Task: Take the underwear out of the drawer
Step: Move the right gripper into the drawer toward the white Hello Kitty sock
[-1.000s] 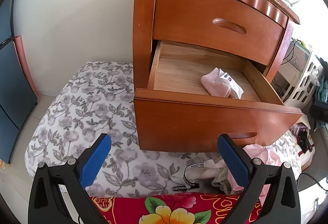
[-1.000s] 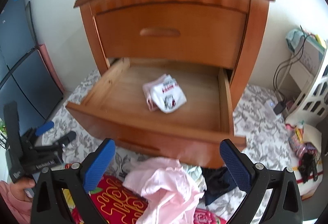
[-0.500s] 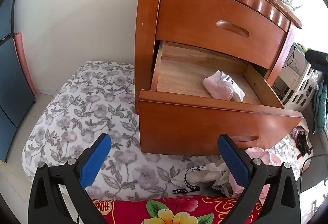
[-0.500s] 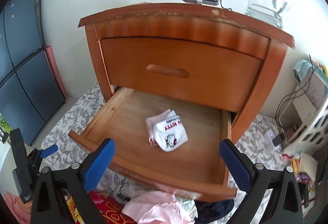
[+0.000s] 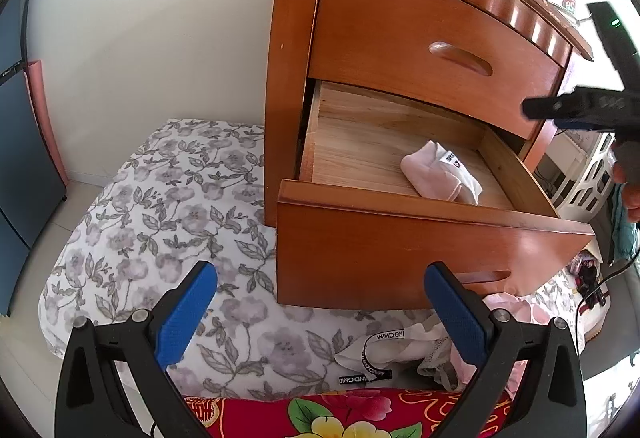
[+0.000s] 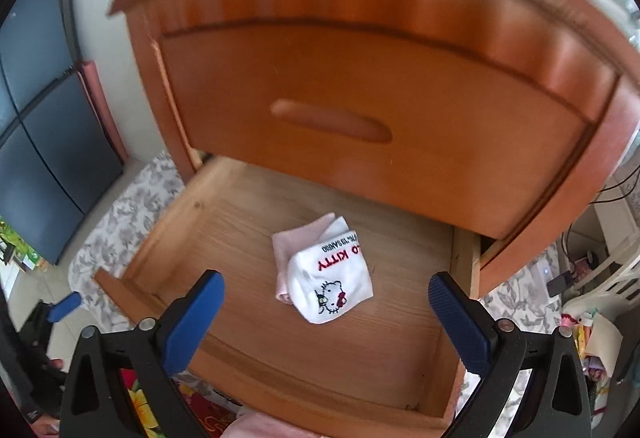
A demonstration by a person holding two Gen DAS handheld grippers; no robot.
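Your right hand-held gripper point(image 6: 326, 312), jaws wide, hangs over the folded underwear point(image 6: 326, 274) mid-drawer point(image 6: 224, 362); next, descend and pinch. Left hand-held gripper point(image 5: 320, 312) waits open.

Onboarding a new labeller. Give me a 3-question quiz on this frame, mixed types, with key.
1. True or false: the lower drawer is open and the upper drawer is shut.
2. Multiple choice: the right gripper is A) shut on the underwear, B) open above the drawer, holding nothing, C) gripping the upper drawer's handle.
3. Fill in: the folded underwear in the drawer is white and ____.

Key
1. True.
2. B. Its fingers stand wide apart on either side of the underwear, not touching it. The left gripper is also open, held lower, in front of the drawer.
3. Pink.
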